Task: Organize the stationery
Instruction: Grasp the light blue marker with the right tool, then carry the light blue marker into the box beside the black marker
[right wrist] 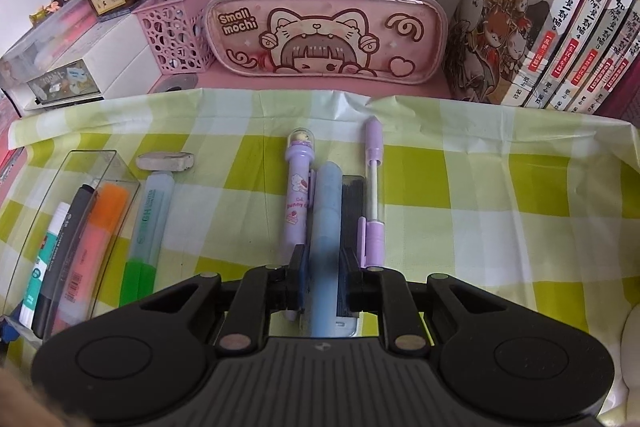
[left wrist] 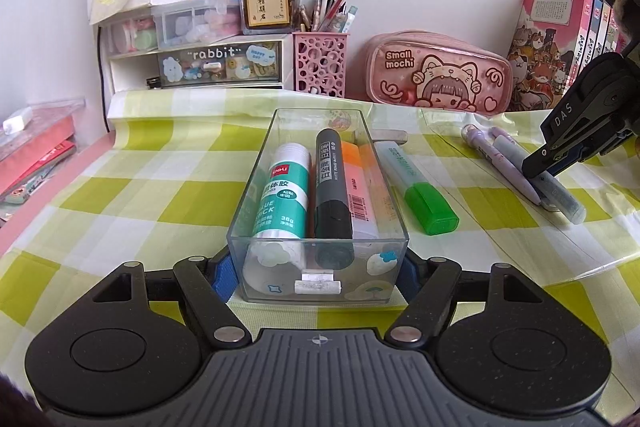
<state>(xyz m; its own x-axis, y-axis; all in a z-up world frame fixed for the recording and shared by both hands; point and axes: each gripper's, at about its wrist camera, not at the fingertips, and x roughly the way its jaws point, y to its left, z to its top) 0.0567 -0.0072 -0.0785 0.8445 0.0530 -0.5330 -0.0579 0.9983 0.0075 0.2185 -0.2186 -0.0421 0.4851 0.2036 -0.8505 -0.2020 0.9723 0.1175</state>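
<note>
A clear plastic box on the checked cloth holds a glue stick, a black marker and an orange highlighter. My left gripper is shut on the box's near end. A green highlighter lies right of the box. My right gripper is closed around a pale blue pen, which lies on the cloth between a purple bunny pen and a lilac pen. The right gripper also shows in the left wrist view, with the box in the right wrist view.
A white eraser lies behind the green highlighter. At the back stand a pink pencil case, a pink pen holder, drawer units and books. Red books lie at the left.
</note>
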